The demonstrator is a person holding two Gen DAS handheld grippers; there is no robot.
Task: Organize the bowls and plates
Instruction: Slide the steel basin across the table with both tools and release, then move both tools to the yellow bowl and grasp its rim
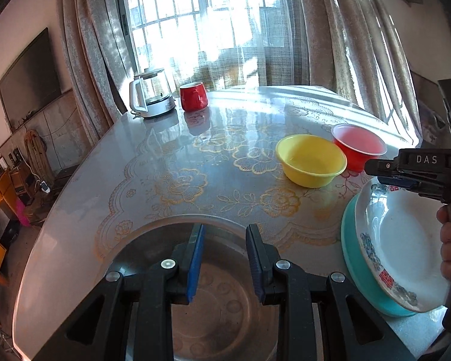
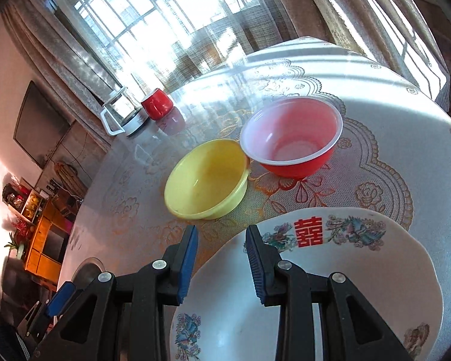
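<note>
White plate [image 2: 330,273] w/ red motif | on teal plate [image 1: 350,255]

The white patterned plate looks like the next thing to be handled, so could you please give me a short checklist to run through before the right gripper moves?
1. Right gripper open: ok, jaws spread, nothing between them.
2. Right gripper lined up with the white plate: ok, one finger is over its rim, the other outside it.
3. White plate seated on the teal plate: not ok, it leans tilted across it.
4. Left gripper free: ok, open above the metal plate.
5. Yellow bowl and red bowl away from the plates: ok, they stand farther back, side by side.
6. Firm grip possible on the rim: cannot tell.
</note>
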